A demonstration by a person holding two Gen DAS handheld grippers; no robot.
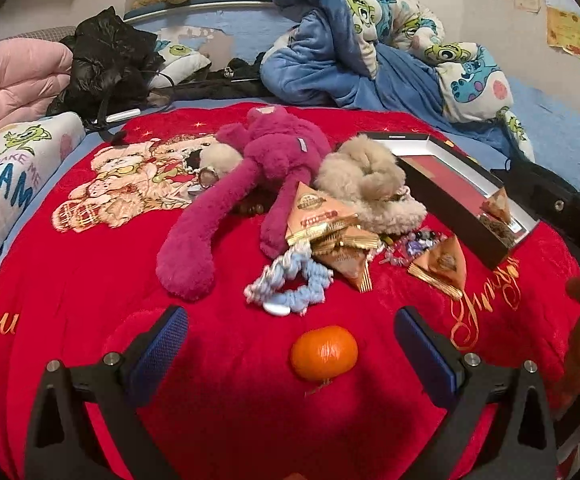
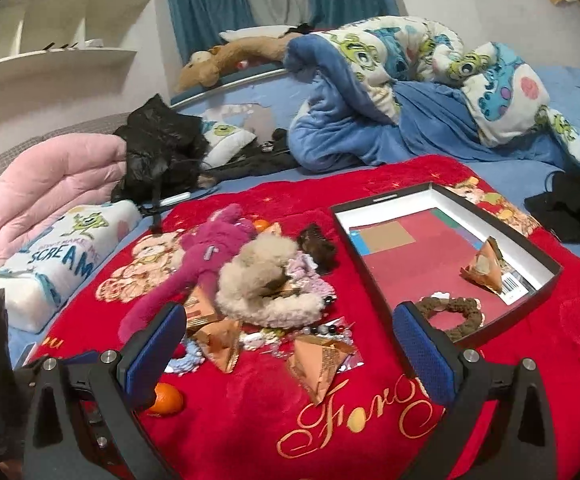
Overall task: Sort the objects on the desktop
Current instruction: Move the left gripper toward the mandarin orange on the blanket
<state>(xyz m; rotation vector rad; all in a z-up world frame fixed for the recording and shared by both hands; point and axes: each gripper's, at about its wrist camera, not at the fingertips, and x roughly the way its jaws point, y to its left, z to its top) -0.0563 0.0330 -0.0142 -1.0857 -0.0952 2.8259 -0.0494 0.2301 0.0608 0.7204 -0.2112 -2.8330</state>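
A heap of small objects lies on a red blanket [image 1: 90, 288]. A magenta plush toy [image 1: 250, 176], a beige fluffy toy [image 1: 366, 184], gold triangular snack packets [image 1: 322, 224], a blue-white rope scrunchie [image 1: 286, 284] and beads [image 1: 414, 246] are in it. An orange tangerine [image 1: 324, 353] lies just ahead of my open, empty left gripper [image 1: 290, 352], between its fingers. A shallow black box [image 2: 442, 256] holds one packet [image 2: 486, 266] and a brown scrunchie [image 2: 450, 314]. My right gripper [image 2: 286, 356] is open and empty above a packet [image 2: 318, 364].
A crumpled blue cartoon quilt [image 1: 390, 48] and a black jacket [image 1: 110, 60] lie behind the blanket. A pink quilt [image 2: 42, 192] and a printed pillow [image 2: 62, 256] lie at the left. A second tangerine [image 2: 262, 225] sits behind the magenta plush. Black cloth [image 2: 578, 208] lies right of the box.
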